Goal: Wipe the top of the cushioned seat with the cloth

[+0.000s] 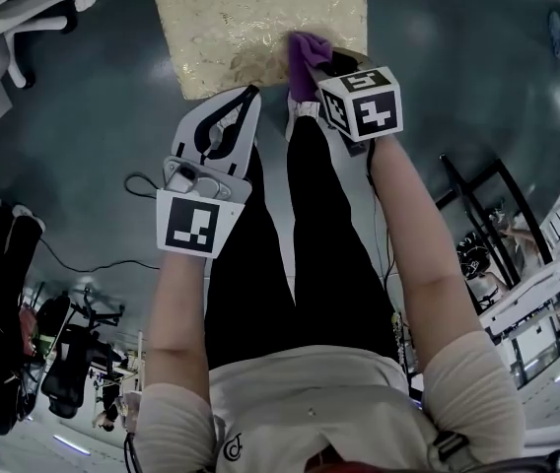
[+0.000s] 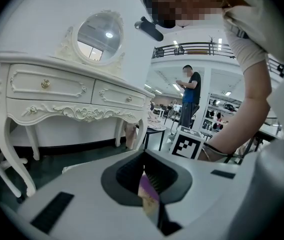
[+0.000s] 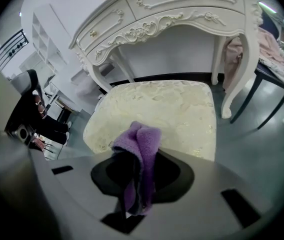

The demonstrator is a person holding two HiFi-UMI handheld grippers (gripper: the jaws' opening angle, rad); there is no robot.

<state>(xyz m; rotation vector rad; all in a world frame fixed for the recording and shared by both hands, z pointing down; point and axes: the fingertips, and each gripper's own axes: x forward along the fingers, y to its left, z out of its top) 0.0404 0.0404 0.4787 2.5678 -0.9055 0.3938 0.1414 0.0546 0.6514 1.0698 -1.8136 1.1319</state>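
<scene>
The vanity dresser [image 3: 182, 14] stands beyond the work area. The cushioned seat [image 1: 250, 23] sits in front of it on the dark floor [image 1: 93, 97], with its cream-gold top facing up. In the right gripper view the seat's far edge reaches under the dresser apron.

The person stands at the seat's near edge and holds both tools out over it. The left tongs [image 1: 250, 95] are clenched, tips together and pointing at the near edge of the seat, and they grasp nothing. The left gripper view shows a purple sliver through the slit below the tips. This is judged to be the cloth seen beyond the tongs, not material held in them.

The right tongs [image 1: 312, 79] are clenched on the cloth [image 1: 308, 52]. The cloth is a folded purple wad that projects forward past the tips. It lies over the near right part of the seat top. The views do not confirm contact between cloth and cushion.

Governing relation: nearly all of the unwiped top lies ahead of the cloth and to its left. It runs away from the right tongs toward the dresser. The right hand is therefore the working hand. The next stroke is judged to require pressing the cloth down, then sweeping it forward and leftward across the top. The left tongs are nearer the seat's left half and are not engaged.
</scene>
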